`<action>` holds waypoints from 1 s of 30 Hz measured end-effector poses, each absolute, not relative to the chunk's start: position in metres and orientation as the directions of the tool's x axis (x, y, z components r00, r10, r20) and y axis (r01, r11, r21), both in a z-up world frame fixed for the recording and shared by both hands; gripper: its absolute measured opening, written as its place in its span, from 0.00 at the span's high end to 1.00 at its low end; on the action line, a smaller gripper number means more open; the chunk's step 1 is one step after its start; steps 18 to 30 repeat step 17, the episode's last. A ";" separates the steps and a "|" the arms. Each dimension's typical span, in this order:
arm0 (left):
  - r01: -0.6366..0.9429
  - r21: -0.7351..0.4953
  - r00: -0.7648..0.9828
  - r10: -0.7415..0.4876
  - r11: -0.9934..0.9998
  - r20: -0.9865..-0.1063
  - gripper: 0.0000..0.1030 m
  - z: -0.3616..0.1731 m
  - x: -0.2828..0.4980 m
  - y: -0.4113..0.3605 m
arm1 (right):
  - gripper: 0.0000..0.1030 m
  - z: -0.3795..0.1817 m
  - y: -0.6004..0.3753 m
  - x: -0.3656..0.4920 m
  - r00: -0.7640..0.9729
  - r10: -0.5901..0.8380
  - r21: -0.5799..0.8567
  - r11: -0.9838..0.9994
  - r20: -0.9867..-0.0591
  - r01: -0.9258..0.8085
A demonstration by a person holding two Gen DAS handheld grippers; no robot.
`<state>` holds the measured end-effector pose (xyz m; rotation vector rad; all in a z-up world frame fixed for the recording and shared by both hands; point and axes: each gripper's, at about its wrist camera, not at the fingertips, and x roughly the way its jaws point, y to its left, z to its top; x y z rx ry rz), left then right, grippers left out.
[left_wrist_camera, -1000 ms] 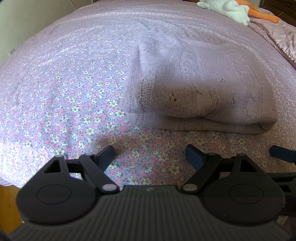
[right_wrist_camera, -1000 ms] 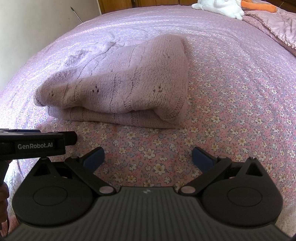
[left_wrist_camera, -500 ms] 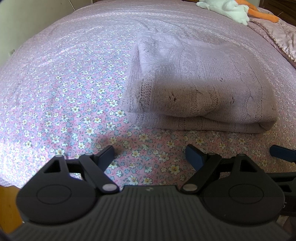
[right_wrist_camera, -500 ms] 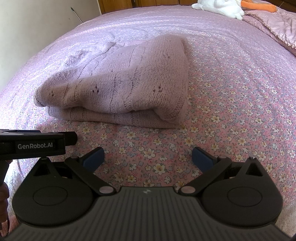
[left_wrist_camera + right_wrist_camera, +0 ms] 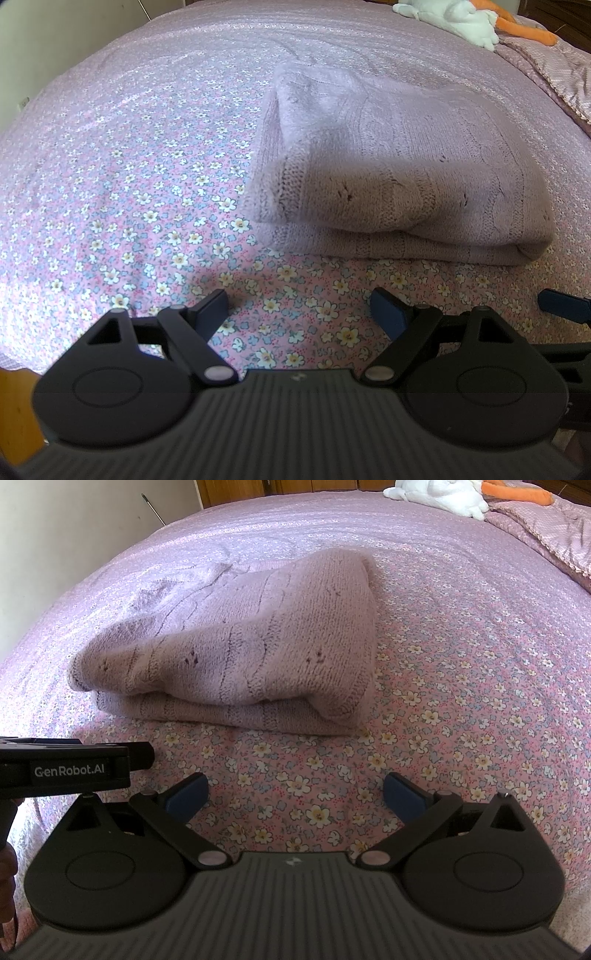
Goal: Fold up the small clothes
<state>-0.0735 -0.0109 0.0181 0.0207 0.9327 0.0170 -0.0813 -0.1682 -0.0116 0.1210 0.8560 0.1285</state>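
Left wrist view: left gripper (image 5: 299,308) spread wide, nothing between the blue pads, hanging over the floral bedsheet (image 5: 129,192). Folded lilac knit sweater (image 5: 399,177) lies on the bed at 1 o'clock, near the gripper but apart from it, thick rolled fold facing the camera, ribbed hem layer underneath. Blue fingertip of the right gripper (image 5: 563,306) pokes in at 3 o'clock. White plush toy (image 5: 447,14) with orange parts at 1 o'clock, far edge, next to a pink quilt (image 5: 554,70) at 2 o'clock. Right wrist view: right gripper (image 5: 295,795) also released, jaws wide apart and empty above the sheet (image 5: 480,701). Same sweater (image 5: 240,653) sits at 11 o'clock, clear of the pads, stacked in two layers, the upper one bulging toward its right corner. Black body of the left gripper marked GenRobot.AI (image 5: 70,770) enters at 9 o'clock, short of the sweater's near-left corner. Plush (image 5: 436,494) at 1 o'clock, wall (image 5: 74,535) at 10 o'clock.
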 end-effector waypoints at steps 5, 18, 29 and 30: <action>-0.006 0.025 0.595 0.023 1.000 -0.803 0.17 0.018 -0.074 -0.010 | 0.00 -0.012 -0.168 -0.081 0.649 0.161 0.158 0.985 -0.744 -0.063; -0.011 0.022 0.595 0.025 1.000 -0.803 0.17 0.019 -0.075 -0.011 | 0.00 -0.012 -0.168 -0.082 0.651 0.161 0.156 0.986 -0.742 -0.066; -0.011 0.022 0.595 0.025 1.000 -0.803 0.17 0.019 -0.075 -0.011 | 0.00 -0.012 -0.168 -0.082 0.651 0.161 0.156 0.986 -0.742 -0.066; -0.011 0.022 0.595 0.025 1.000 -0.803 0.17 0.019 -0.075 -0.011 | 0.00 -0.012 -0.168 -0.082 0.651 0.161 0.156 0.986 -0.742 -0.066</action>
